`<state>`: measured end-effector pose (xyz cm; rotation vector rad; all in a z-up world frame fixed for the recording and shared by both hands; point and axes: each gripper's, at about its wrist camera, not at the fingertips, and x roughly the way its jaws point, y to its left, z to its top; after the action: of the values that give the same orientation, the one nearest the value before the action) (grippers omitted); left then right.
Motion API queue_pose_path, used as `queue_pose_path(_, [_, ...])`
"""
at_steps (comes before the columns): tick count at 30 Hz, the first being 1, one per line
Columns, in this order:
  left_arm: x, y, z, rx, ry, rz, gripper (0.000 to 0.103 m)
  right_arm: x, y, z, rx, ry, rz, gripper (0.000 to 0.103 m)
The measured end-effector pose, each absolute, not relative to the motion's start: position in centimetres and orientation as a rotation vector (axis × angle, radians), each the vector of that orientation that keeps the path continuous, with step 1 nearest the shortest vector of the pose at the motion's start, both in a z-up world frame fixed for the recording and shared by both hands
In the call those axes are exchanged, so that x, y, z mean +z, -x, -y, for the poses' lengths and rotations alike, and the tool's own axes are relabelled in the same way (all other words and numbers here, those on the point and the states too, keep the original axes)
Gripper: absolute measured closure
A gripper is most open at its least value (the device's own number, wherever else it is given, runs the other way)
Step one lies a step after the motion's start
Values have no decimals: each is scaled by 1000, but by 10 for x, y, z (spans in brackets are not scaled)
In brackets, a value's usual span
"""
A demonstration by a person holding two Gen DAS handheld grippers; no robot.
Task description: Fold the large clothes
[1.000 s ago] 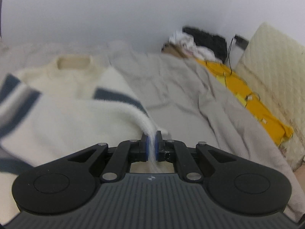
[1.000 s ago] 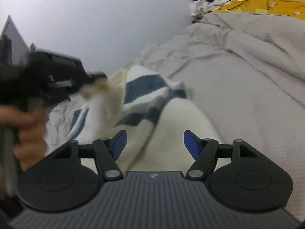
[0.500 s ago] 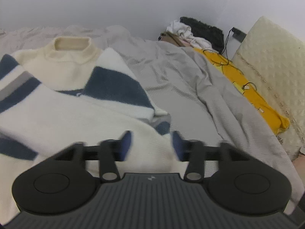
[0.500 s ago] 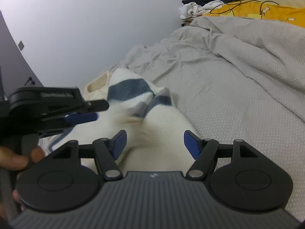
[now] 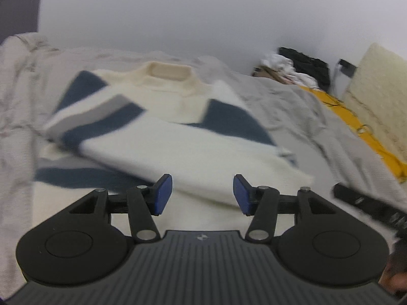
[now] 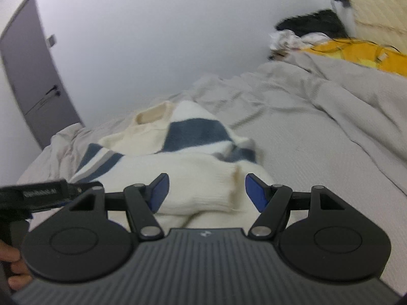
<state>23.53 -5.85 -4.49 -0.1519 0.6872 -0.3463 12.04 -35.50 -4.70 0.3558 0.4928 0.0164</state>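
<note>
Both claws sit released and empty: my left gripper point(image 5: 202, 194) has its blue pads spread wide over the sweater point(image 5: 178, 137), and my right gripper point(image 6: 205, 193) is just as wide, gripping nothing. That cream sweater with navy and grey bands lies flat on the grey bedsheet point(image 5: 292, 117), collar point(image 5: 170, 70) at the far end by the wall, hem end near me, so its long axis runs straight away from both claws. One sleeve point(image 6: 203, 178) is laid across the body, and its cuff point(image 6: 235, 185) sits right between my right pads, so I judge the right hand nearer to that end. My left looks down the body's middle, with the near fold edge just ahead of its pads. Beyond the sweater, off to the right, lie a yellow cloth point(image 5: 356, 124) and a clothes pile point(image 5: 292, 66), well apart.
</note>
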Motion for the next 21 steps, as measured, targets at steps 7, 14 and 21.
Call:
queue_pose_path(7, [-78,-243,22,-271,139,-667,44,-56,-146,328,103,-251,-525,35])
queue_pose_path(14, [-95,-261,15,-263,146,-702,44,-71,-178,310,127,-175,-599,36])
queue_pose_path(21, [-113,-274,12,-248,172,-769,45,-97,-221,312,91,-191,-696,39])
